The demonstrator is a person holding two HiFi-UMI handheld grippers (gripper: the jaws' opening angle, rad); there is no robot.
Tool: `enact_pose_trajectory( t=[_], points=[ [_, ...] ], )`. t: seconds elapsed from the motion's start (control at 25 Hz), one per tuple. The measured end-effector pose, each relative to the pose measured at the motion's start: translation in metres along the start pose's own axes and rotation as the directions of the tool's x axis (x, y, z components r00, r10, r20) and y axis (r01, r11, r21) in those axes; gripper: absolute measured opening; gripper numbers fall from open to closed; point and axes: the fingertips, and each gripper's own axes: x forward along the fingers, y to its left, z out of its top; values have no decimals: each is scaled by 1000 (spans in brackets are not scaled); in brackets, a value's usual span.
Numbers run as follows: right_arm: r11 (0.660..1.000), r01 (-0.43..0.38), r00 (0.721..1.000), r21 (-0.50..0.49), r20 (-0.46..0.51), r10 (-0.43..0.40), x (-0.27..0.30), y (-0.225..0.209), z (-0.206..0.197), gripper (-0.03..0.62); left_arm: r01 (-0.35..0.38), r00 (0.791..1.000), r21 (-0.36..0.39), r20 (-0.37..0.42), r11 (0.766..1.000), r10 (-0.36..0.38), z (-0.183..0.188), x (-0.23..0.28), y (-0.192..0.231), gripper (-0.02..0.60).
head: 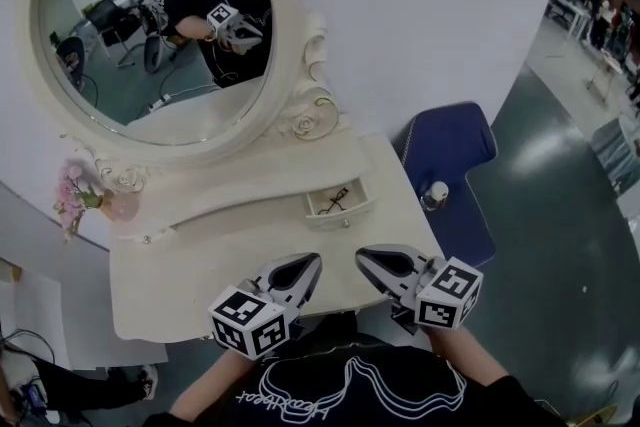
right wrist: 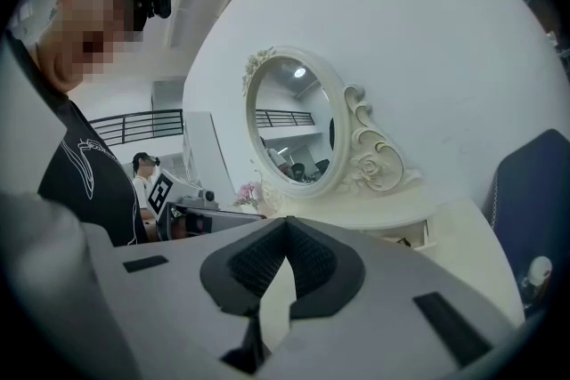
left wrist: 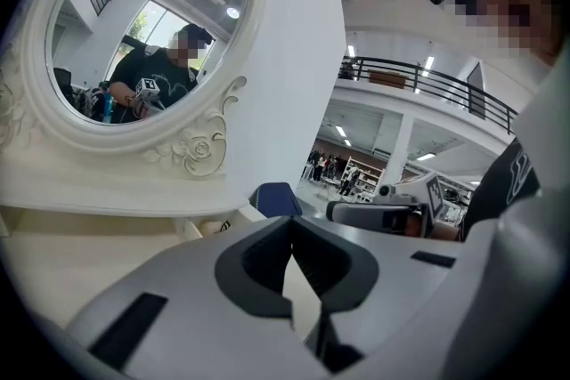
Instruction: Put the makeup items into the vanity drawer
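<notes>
The cream vanity table [head: 210,260] has a small drawer [head: 338,205] standing open on its right side, with a thin dark makeup tool [head: 337,199] lying inside. My left gripper [head: 311,261] and right gripper [head: 363,255] hover side by side over the table's front edge, both shut with nothing between the jaws. In the left gripper view the shut left gripper [left wrist: 289,225] points toward the mirror. The right gripper [right wrist: 285,223] is likewise shut and empty, and the open drawer [right wrist: 415,235] shows beyond it.
An oval mirror [head: 150,15] in a carved frame stands at the back of the table. Pink flowers [head: 72,195] sit at the left end. A blue chair [head: 450,150] stands to the right, with a small white bottle [head: 436,193] at its near edge.
</notes>
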Motion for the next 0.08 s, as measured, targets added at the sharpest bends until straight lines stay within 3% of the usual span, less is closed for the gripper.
enact_pose_trajectory(
  t=[0.08],
  points=[
    [1000,-1,1000,8,-4,1,1,0,-3,5,-1,1000,0,-4,1000,1,-3,-1,1,5]
  ],
)
